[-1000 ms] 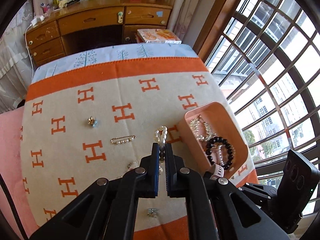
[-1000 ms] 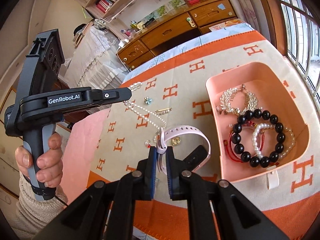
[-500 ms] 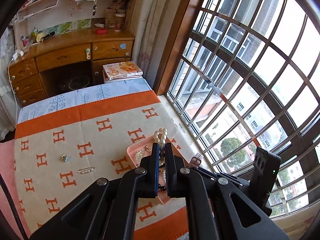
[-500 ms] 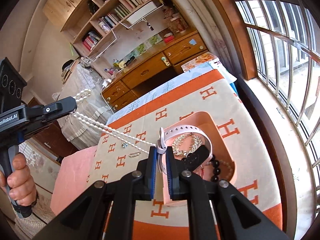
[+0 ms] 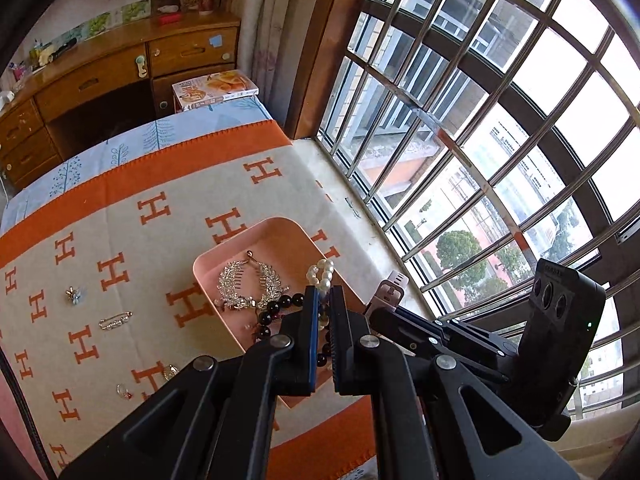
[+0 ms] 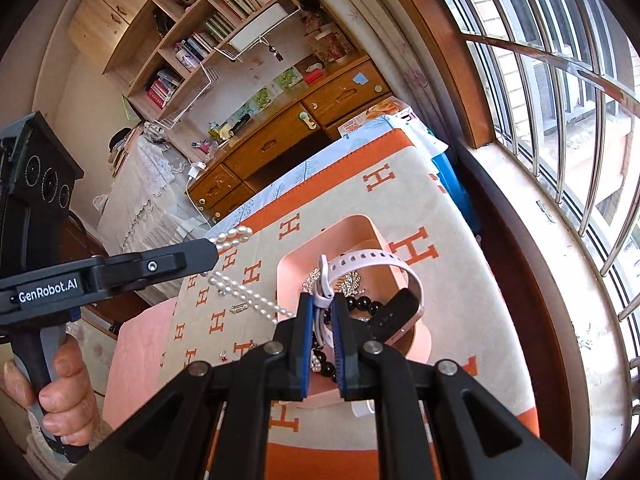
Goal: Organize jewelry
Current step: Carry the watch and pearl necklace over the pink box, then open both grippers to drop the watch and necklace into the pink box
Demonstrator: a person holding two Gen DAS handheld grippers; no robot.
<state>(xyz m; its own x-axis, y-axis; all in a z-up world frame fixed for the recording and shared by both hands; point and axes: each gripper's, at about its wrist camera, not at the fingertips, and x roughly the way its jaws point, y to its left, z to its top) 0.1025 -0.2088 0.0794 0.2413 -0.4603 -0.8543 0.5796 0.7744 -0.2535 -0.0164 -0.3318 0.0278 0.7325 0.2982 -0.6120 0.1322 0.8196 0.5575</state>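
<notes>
Left gripper (image 5: 323,300): jaws nearly closed, clamping a pearl necklace (image 5: 322,274) that loops out past its tips and trails toward the right gripper (image 6: 323,308). That gripper's jaws are pinched on the strap of a pink watch (image 6: 372,270). Both are raised over the pink tray (image 5: 244,236), directly below them, which holds a silver hair comb (image 5: 248,282) and black bead bracelet (image 5: 280,306).

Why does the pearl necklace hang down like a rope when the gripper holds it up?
The pearl necklace is probably floppy: it sags in a loose line from the left gripper toward the right gripper. It is many small beads, so it likely bends anywhere. It looks light, since a pinch at one end holds it up.
</notes>
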